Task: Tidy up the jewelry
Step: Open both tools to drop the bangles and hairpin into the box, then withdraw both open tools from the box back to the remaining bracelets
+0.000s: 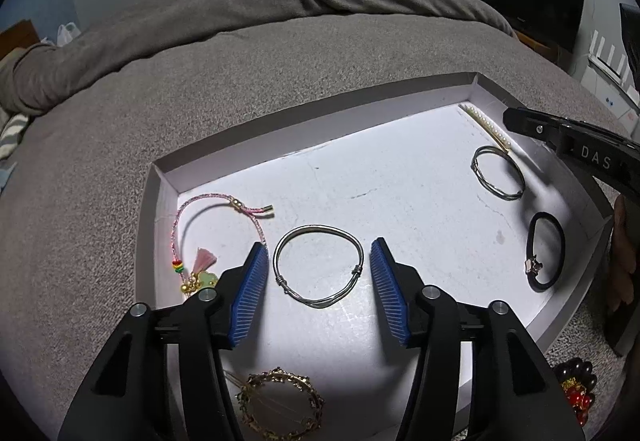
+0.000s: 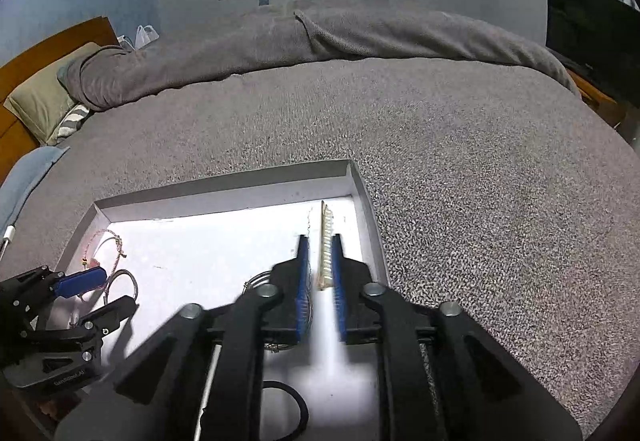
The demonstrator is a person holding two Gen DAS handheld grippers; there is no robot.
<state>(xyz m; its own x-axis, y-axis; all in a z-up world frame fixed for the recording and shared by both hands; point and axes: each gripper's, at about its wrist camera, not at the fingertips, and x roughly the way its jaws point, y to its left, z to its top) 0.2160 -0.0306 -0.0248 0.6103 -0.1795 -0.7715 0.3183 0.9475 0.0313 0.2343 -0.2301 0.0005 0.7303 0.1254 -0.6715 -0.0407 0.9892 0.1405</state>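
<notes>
A shallow white tray (image 1: 304, 129) lies on a grey bed cover. My left gripper (image 1: 319, 245) is open and straddles a silver bangle (image 1: 280, 281) that lies flat on the tray floor; a sliver of white shows between each blue pad and the ring. My right gripper (image 2: 320, 237) hovers at the tray's far right corner with its jaws narrowly apart. A gold bar clip set with pearls (image 2: 325, 261) lies on the tray between the pads, which do not press on it. In the left wrist view the same clip (image 1: 486, 127) rests free along the wall.
Also in the tray: a pink cord bracelet (image 1: 192, 217) with a tassel, a second silver bangle (image 1: 498, 173), a black hair tie (image 1: 546, 253) and an ornate gold hoop (image 1: 280, 405). Dark red beads (image 1: 576, 385) lie outside on the grey cover (image 1: 200, 81).
</notes>
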